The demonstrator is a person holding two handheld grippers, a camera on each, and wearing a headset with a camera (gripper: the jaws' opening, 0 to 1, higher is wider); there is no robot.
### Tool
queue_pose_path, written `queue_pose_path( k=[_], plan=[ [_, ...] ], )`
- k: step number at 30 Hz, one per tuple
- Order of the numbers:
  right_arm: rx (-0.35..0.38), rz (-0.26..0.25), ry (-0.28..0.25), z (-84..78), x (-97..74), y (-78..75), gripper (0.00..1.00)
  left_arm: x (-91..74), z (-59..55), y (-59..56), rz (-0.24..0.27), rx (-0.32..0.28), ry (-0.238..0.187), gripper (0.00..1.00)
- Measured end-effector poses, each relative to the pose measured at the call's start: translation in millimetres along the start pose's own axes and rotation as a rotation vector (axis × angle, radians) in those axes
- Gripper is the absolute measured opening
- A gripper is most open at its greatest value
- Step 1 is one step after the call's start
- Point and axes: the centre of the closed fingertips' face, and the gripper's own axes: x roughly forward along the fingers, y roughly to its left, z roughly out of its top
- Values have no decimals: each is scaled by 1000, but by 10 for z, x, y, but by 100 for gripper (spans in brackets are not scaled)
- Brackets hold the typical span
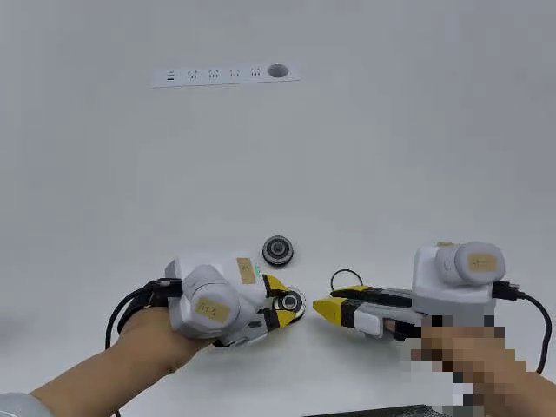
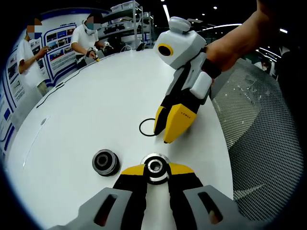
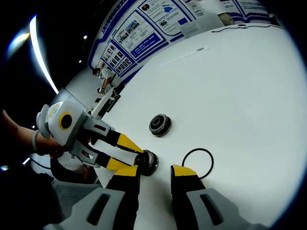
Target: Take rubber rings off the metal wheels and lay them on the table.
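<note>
Pinching wheel [image 1: 289,301] in left gripper [image 1: 282,301] jaws, low on worktop [image 1: 391,174]. Right gripper [image 1: 340,301] jaws spread, empty. One ring [image 1: 346,280] already off, flat at 2 o'clock from wheel. I judge second wheel [image 1: 278,250], at 12 o'clock, still ringed. Power strip [image 1: 226,75] far at 12; path looks clear.

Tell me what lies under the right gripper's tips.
A black rubber ring lies flat on the white table there. One jaw of the right gripper covers part of its loop.
</note>
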Motion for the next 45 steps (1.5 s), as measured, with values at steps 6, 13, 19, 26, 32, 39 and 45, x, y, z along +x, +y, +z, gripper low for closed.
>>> queue_pose_path(
  k=[6,13,19,26,32,39,45],
  plan=[
    [3,19,9,10,51,46,27,2,-2,19,1,-2,1,15],
    [27,45,28,-14,107,93,27,9,-10,26,-5,11,3,13],
    [67,60,43,-40,143,99,27,12,-12,24,-7,16,0,13],
    [129,84,56,-60,184,122,26,17,-11,20,-7,23,-2,13],
    [163,92,76,-112,222,131,26,16,-14,21,-3,20,-4,13],
    [214,107,66,-115,234,134,24,16,-14,21,-4,21,-6,13],
    [216,113,64,-111,244,152,24,13,-16,15,-4,20,-7,12]
  ],
)
